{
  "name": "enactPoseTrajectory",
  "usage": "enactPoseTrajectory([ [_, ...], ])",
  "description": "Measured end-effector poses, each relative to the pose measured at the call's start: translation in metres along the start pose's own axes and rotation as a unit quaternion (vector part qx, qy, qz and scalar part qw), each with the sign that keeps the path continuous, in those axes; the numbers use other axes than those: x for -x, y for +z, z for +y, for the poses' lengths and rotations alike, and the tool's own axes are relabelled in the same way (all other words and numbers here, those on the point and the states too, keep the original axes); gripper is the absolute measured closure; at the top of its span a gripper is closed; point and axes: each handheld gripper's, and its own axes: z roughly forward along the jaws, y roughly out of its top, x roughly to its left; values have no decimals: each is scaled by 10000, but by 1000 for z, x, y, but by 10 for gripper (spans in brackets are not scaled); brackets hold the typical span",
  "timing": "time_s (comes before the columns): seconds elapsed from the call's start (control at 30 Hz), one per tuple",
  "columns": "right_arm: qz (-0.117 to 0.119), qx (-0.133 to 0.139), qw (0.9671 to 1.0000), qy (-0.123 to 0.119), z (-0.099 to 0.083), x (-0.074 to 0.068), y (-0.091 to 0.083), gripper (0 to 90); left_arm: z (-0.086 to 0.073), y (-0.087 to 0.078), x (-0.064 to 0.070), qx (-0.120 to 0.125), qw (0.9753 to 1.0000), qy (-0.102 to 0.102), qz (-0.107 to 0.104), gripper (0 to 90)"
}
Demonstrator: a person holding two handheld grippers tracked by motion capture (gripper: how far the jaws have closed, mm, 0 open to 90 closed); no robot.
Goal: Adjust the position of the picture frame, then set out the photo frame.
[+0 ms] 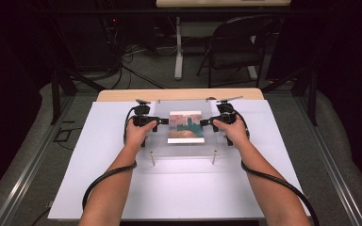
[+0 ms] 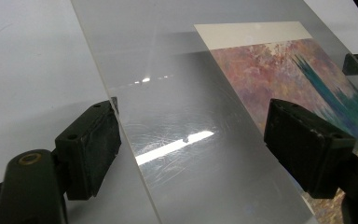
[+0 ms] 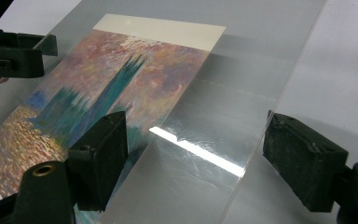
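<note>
Evidently the left hand-held gripper (image 1: 162,121) sits at the left edge of a clear acrylic sheet (image 1: 207,141), its jaws spread apart with the sheet's edge running between them; in the left gripper view (image 2: 191,140) 1 jaw lies outside the edge and the other over the sheet, and whether either touches it cannot be told. The right hand-held gripper (image 1: 206,122) mirrors this at the sheet's right edge, jaws likewise apart in the right gripper view (image 3: 196,158), 1 over the sheet and 1 beyond its edge. Each gripper is held in 1 hand, with a black cable trailing back along the forearm. Under the sheet lies a painted picture (image 1: 185,126) of a teal tower against a pink sky, between the 2 grippers. The sheet stands on short pegs (image 1: 152,159) above a white board (image 1: 179,193), toward the far edge of the worktop (image 1: 122,95), roughly midway between its left and right edges.
</note>
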Motion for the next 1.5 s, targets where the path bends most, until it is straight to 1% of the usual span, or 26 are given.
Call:
enactPoseTrajectory([
  [0.1, -1, -21, 10000, -7, 0, 0, 0, 214, 0, 0, -1, -5, 10000, 11, -35, 189],
  [0.23, -26, -56, 10000, -26, 1, -1, 0, 214, 0, 0, 0, 16, 10000, 2, 3, 191],
  [0.3, -33, -29, 10000, -49, 1, -1, 0, 214, 0, 0, -1, 39, 10000, 1, -19, 192],
  [0.37, -47, -62, 10000, -56, 2, -1, -1, 214, -1, 0, -1, 56, 10000, -40, -40, 202],
  [0.53, -37, 45, 10000, -57, 0, -2, -1, 216, 0, -1, -3, 48, 10000, -59, -48, 220],
  [0.6, -26, 40, 10000, -69, -1, -1, -1, 217, 0, -2, -3, 43, 9999, -81, -57, 231],
  [0.93, -80, 0, 9999, -104, 1, -5, -5, 217, 3, -6, 1, 49, 10000, -24, -20, 238],
  [1.0, -82, 31, 9998, -178, 2, -6, -6, 218, 3, -8, 2, 76, 10000, -14, -25, 245],
  [1.1, -110, 15, 9997, -219, 3, -9, -10, 220, 3, -12, 2, 131, 9999, 34, -26, 263],
  [1.13, -118, 37, 9995, -274, 3, -9, -10, 220, 3, -13, 3, 136, 9999, 60, -33, 266],
  [1.27, -150, 49, 9992, -364, 4, -13, -15, 227, 3, -20, 5, 208, 9997, 82, -58, 290],
  [1.5, -235, 117, 9983, -514, 5, -21, -25, 244, 5, -31, 10, 259, 9994, 217, -53, 331],
])
